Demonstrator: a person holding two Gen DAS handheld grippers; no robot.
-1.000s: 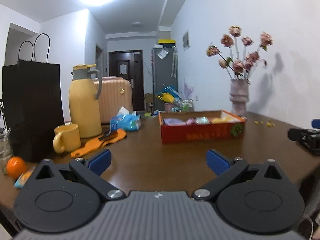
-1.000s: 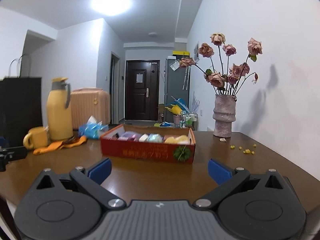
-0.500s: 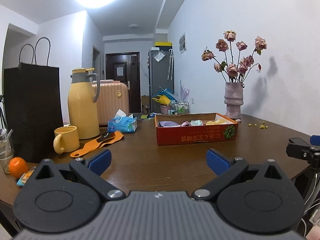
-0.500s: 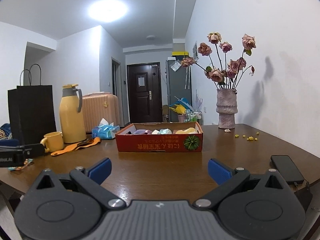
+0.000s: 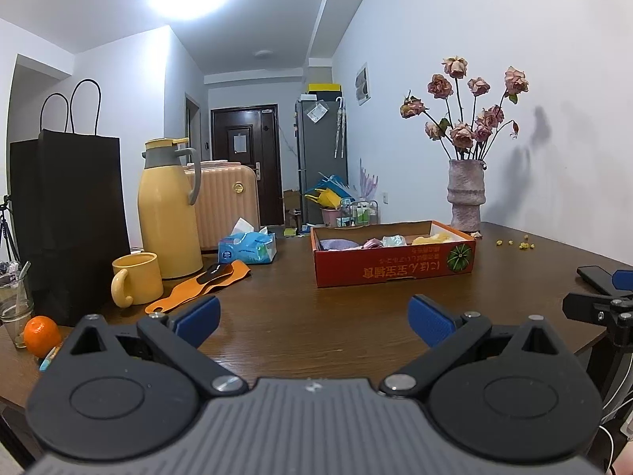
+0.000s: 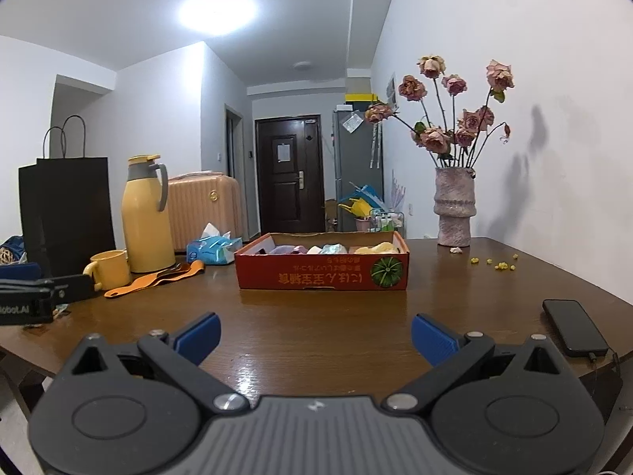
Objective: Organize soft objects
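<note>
Both grippers hang level over the near edge of the table (image 6: 316, 328), pointing toward its far side. The left gripper (image 5: 314, 316) has its jaws spread wide with nothing between the blue pads (image 5: 198, 314); the right gripper (image 6: 314, 330) is spread the same way and grips nothing.

The soft objects (image 5: 379, 242) lie inside the red cardboard box (image 6: 322, 273) near the table's middle, well apart from both grippers. Only their tops clear the box wall: purple, pink, pale blue and yellow lumps, too hidden to identify, possibly cloths or sponges.

The box front carries a pumpkin picture and a row of upside-down characters, not readable. In the right wrist view, the left gripper's side shows a label cut off at the frame edge, ending in "AI". A phone (image 6: 573, 332) lies at the table's right edge.
</note>
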